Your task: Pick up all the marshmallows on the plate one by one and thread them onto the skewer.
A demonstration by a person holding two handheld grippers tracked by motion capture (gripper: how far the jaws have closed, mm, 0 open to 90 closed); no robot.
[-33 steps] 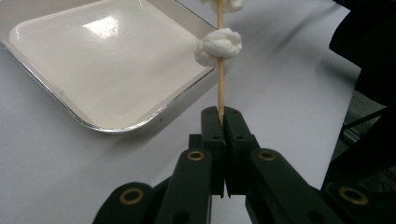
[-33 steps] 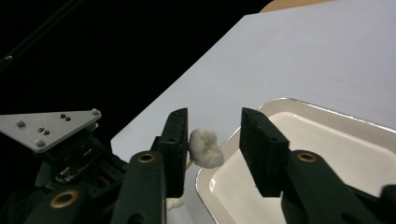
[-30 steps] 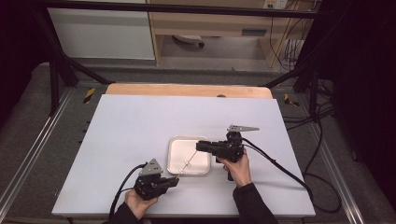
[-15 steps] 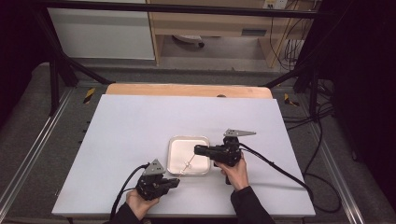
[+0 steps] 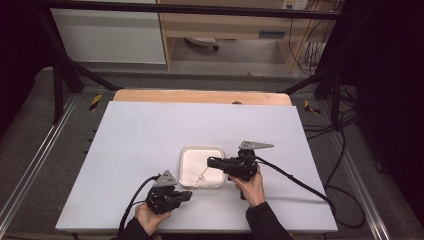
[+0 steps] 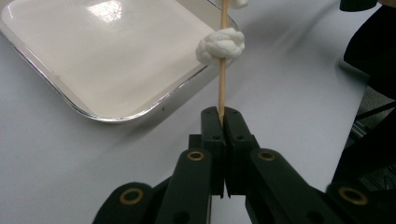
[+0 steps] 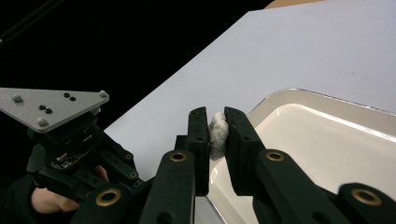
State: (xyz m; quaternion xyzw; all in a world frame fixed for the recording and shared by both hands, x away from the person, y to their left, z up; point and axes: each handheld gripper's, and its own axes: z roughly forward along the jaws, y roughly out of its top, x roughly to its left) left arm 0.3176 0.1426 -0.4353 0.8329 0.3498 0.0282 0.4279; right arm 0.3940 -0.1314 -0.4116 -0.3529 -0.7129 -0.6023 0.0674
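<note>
Left gripper view: your left claw (image 6: 223,122) pinches a wooden skewer (image 6: 222,70); your right claw (image 7: 216,126) has just closed on a marshmallow (image 7: 218,133).

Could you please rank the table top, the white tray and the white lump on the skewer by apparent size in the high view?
1. table top
2. white tray
3. white lump, tiny by comparison

Skewer (image 6: 222,60) in left tongs (image 6: 223,113): bare wood. Marshmallow (image 6: 221,45) ahead: soft, matt. Tray (image 6: 93,70) beyond: glossy enamel, metal rim. Tabletop (image 6: 289,93): smooth matt.
</note>
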